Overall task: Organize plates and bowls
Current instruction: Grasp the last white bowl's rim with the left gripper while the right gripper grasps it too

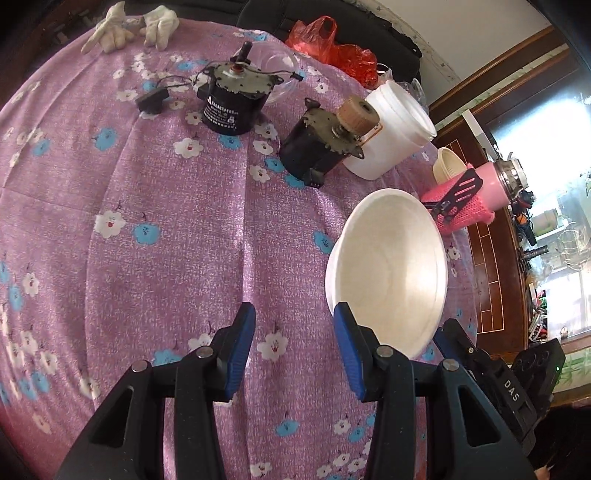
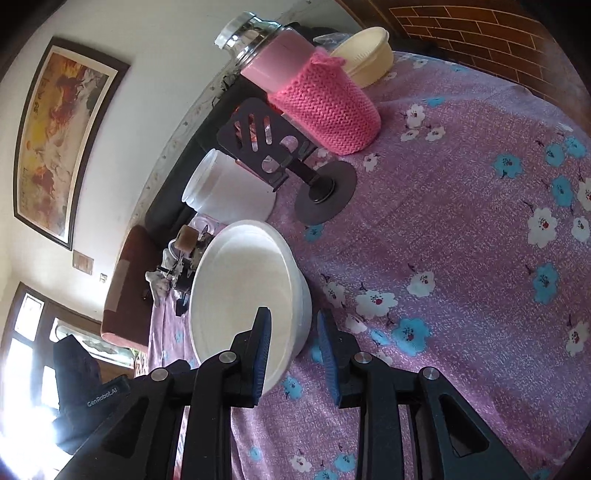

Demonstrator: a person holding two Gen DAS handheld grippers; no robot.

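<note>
While the white bowl [image 2: 247, 291] was straddled at its rim, seemingly unclamped, by the right gripper [image 2: 293, 356] fingers at 6 o'clock, slippage onto the surface [image 2: 461, 258] was risked; left gripper [image 1: 295, 350] fingers stood open, empty.

Left wrist view: bowl [image 1: 388, 269] sits on the tablecloth [image 1: 147, 206], just right of the left gripper [image 1: 293, 352], its rim by that gripper's right finger. Behind the bowl, a motor [image 1: 317, 147] leans against a plastic jar [image 1: 391, 129]; a second motor [image 1: 232, 99] stands further left and back. Gloves [image 1: 133, 26] lie at the far edge, a plastic bag [image 1: 332, 48] behind the jar. Right of the bowl: phone stand [image 1: 458, 195], bottle in a knit sleeve [image 1: 476, 199], small bowl [image 1: 448, 164] behind. Right wrist view: right gripper [image 2: 295, 354] straddles the bowl's near rim, left finger inside, right finger outside.
</note>
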